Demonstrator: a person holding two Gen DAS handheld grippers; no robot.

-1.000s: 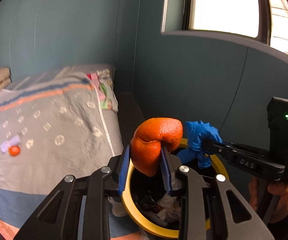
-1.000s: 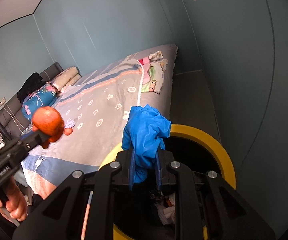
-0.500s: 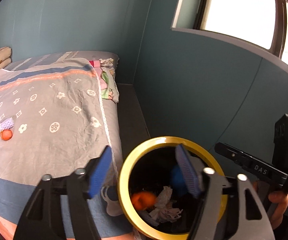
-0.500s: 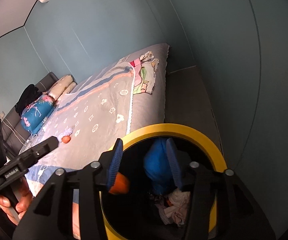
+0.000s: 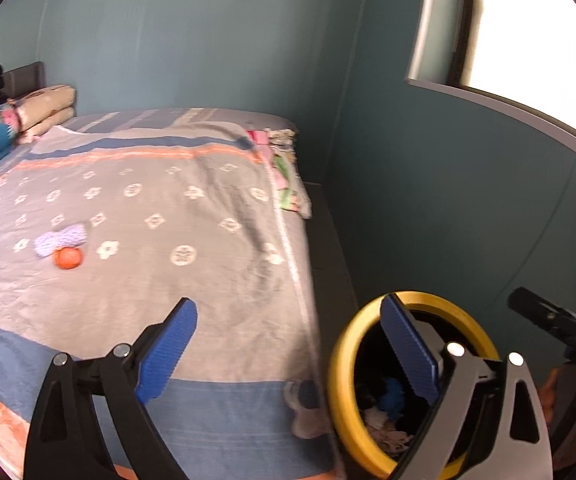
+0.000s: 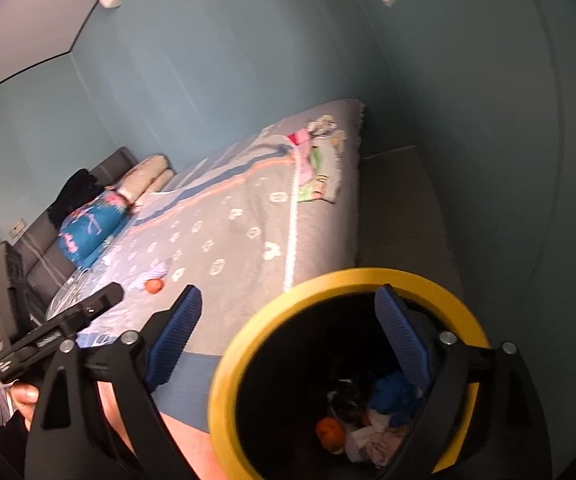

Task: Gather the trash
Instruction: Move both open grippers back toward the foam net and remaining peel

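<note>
A black trash bin with a yellow rim (image 6: 224,392) stands on the floor at the foot of the bed. Inside it lie an orange peel (image 6: 330,434), a crumpled blue glove (image 6: 392,396) and white paper scraps (image 6: 372,440). My right gripper (image 6: 288,296) hangs over the bin, its jaws opening with nothing between them. My left gripper (image 5: 288,306) is over the bed's corner, left of the bin's rim (image 5: 340,380); its jaws are opening too and hold nothing. On the blanket lie a small orange piece (image 5: 68,258) and a purple wad (image 5: 60,238).
The bed (image 5: 192,216) with its grey patterned blanket fills the left. Pillows (image 5: 44,108) lie at its head and folded clothes (image 5: 284,172) at the far corner. A narrow floor strip (image 5: 328,248) runs along the teal wall under a window (image 5: 528,40).
Both grippers opened; the orange peel and the blue glove fell into the bin. The left gripper swung left, from over the bin toward the bed.
</note>
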